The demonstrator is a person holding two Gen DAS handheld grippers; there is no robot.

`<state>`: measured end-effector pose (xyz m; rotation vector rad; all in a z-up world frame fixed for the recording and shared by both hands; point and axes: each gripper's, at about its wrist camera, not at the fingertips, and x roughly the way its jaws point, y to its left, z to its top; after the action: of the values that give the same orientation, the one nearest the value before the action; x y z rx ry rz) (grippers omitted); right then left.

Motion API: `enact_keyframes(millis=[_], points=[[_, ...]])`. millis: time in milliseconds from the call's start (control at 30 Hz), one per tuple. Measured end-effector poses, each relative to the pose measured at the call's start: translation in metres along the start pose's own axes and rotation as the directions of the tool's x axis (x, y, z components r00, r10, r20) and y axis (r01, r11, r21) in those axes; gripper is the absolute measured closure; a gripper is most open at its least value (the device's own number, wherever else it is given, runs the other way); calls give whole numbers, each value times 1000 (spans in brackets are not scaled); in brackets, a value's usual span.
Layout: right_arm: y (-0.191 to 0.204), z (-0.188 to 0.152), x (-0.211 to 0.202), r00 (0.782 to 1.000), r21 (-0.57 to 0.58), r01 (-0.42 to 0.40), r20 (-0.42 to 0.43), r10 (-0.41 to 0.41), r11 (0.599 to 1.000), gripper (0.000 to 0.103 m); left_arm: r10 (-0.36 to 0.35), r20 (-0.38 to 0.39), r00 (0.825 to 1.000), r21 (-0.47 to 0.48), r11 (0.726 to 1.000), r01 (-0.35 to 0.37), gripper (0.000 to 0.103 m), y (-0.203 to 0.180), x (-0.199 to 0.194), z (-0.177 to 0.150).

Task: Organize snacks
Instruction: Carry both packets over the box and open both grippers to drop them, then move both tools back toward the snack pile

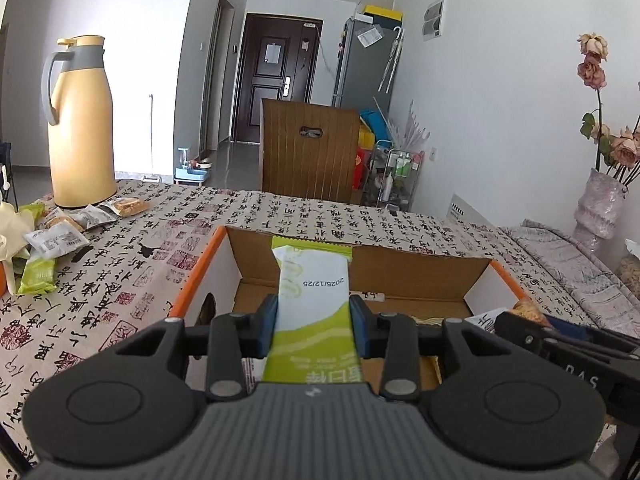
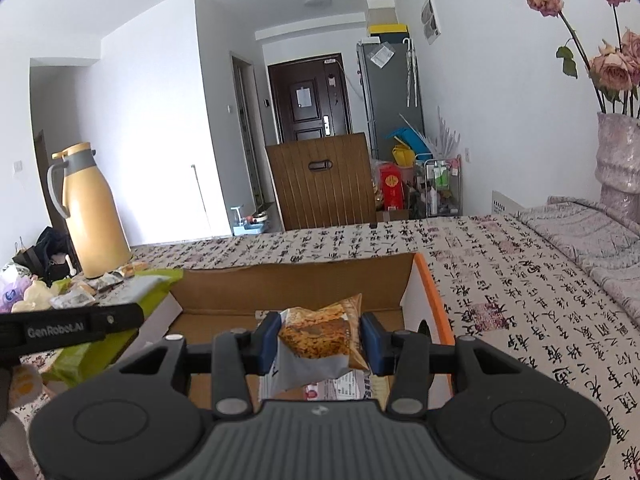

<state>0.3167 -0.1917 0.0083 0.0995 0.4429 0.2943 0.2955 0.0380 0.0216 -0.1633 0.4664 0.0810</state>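
My left gripper (image 1: 314, 326) is shut on a green and white snack packet (image 1: 312, 292), held upright over the open cardboard box (image 1: 420, 264) with orange edges. My right gripper (image 2: 320, 340) is shut on a grey snack packet with an orange picture (image 2: 320, 340), held over the same box (image 2: 296, 284). The right gripper shows at the right edge of the left wrist view (image 1: 560, 344). The left gripper (image 2: 72, 326) and its green packet (image 2: 148, 292) show at the left of the right wrist view. More packets lie inside the box (image 2: 340, 390).
A pile of loose snack packets (image 1: 52, 240) lies at the table's left beside a yellow thermos jug (image 1: 80, 128). A vase of dried roses (image 1: 598, 204) stands at the right. A wooden chair back (image 1: 310, 152) is behind the table's far edge.
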Motion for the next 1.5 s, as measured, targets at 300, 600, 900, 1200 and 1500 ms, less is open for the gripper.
enact_keyframes(millis=[300,600,900,1200,1500], points=[[-2,-2,-3,1000,12,-1,4,1,1000,50,5,49,999,7,1000,-5,39,-4,-12,-1],[-8,-1,-10,999,41,7,36,-9,999,0,45,97,994,-9,999,-45,0,-3,-21,2],[-8,2,-13,999,40,7,50,-9,999,0,49,103,993,-13,999,-48,0,-2,-25,2],[1,12,-36,996,11,20,85,-21,1000,0,75,120,990,-16,997,-73,0,-6,-40,11],[3,10,-71,994,6,14,106,-15,1000,0,69,138,988,5,998,-70,0,-13,-76,6]])
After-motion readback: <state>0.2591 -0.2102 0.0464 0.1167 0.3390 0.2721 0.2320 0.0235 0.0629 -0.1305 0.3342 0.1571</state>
